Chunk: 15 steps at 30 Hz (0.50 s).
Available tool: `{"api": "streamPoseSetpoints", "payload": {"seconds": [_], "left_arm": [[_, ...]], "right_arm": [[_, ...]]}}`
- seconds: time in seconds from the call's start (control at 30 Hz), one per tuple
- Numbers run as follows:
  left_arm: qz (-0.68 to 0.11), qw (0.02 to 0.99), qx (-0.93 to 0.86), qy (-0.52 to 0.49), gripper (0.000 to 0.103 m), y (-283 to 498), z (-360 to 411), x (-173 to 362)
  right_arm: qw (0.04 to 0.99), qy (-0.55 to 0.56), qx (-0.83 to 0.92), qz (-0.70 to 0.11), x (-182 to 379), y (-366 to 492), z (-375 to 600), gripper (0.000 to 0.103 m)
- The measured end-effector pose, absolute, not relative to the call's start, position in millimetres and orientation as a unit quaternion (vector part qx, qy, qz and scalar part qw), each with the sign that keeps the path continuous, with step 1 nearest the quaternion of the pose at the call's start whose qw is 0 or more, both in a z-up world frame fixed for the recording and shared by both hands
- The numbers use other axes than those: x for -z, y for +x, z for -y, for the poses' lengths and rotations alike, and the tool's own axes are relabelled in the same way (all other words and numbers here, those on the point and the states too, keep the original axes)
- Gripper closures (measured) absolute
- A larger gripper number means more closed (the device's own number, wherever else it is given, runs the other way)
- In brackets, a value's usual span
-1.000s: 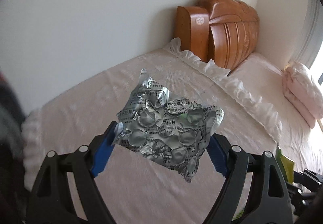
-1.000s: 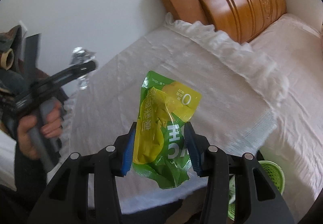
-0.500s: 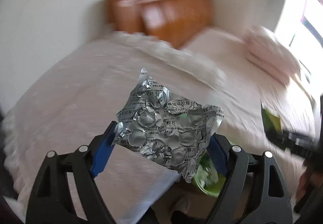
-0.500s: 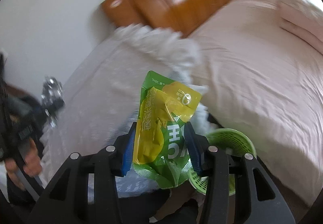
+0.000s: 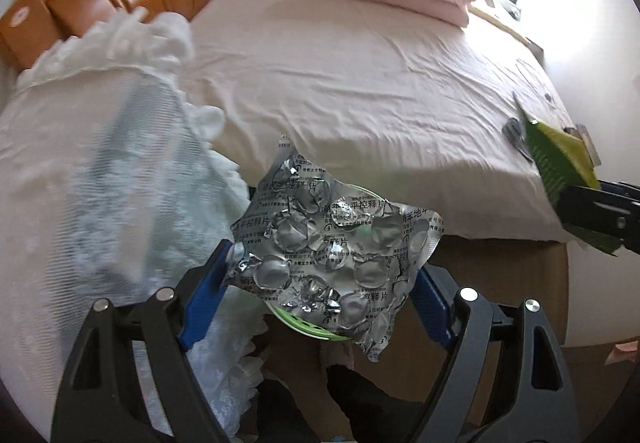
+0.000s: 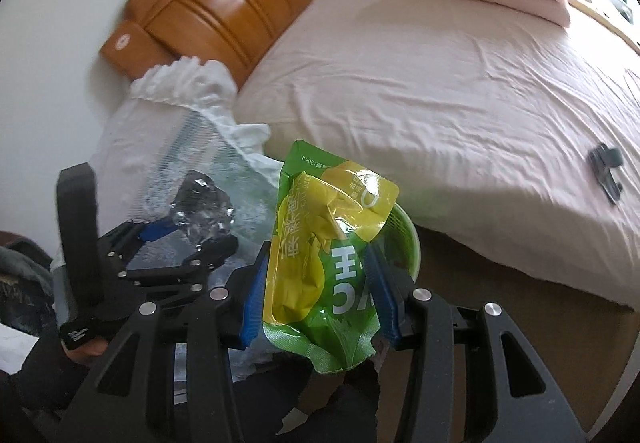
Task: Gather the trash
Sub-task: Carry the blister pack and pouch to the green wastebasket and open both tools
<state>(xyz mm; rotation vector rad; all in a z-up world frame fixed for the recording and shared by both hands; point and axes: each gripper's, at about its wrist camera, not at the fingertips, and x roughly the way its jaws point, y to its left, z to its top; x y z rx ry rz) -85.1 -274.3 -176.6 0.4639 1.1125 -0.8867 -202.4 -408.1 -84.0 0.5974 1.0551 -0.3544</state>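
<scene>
Beside the bed with the pale pink sheet (image 5: 360,83), over the floor gap at its near edge, the left gripper (image 5: 324,279) pinches a crumpled silver foil blister sheet printed with dark characters (image 5: 332,251): its blue pads (image 5: 204,291) press on the sheet's two side edges, so the jaws stand wide apart but clamped on it, and the sheet fans out flat between and beyond the fingertips. Directly under the sheet, near the bed's edge, a round light-green plastic basket with a perforated wall (image 5: 308,325) peeks out, mostly covered by the foil. To the basket's left hangs a white lace frilled cover (image 5: 120,203). Further right along the bed's edge, the right gripper (image 6: 318,283) is closed narrowly on a green and yellow plastic drink pouch with white lettering (image 6: 328,255), its blue pads (image 6: 252,299) squeezing the pouch's lower half while the top stands up past the fingertips. The same green basket's rim (image 6: 412,243) shows just behind the pouch, against the bed's side. A small dark object (image 6: 606,167) lies on the sheet, well apart from the basket.
</scene>
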Motion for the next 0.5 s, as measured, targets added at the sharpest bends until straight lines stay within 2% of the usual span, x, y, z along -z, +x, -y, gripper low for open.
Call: {"api": "streamPoseSetpoints", "payload": {"seconds": [0.3,0.43,0.5], "left_arm": [[-0.522,0.722,0.406,0.204,0.023,-91,285,185],[-0.538,0.712,0.408,0.194,0.011,-83,283,187],[-0.540,0.717,0.402,0.181,0.010,-82,276,181]], "right_arm": [[0.809,0.284,0.175,-0.483,83,-219,415,0.056],[0.808,0.284,0.174,-0.487,86,-218,416,0.056],[0.805,0.283,0.171,-0.492,95,-215,417,0.056]]}}
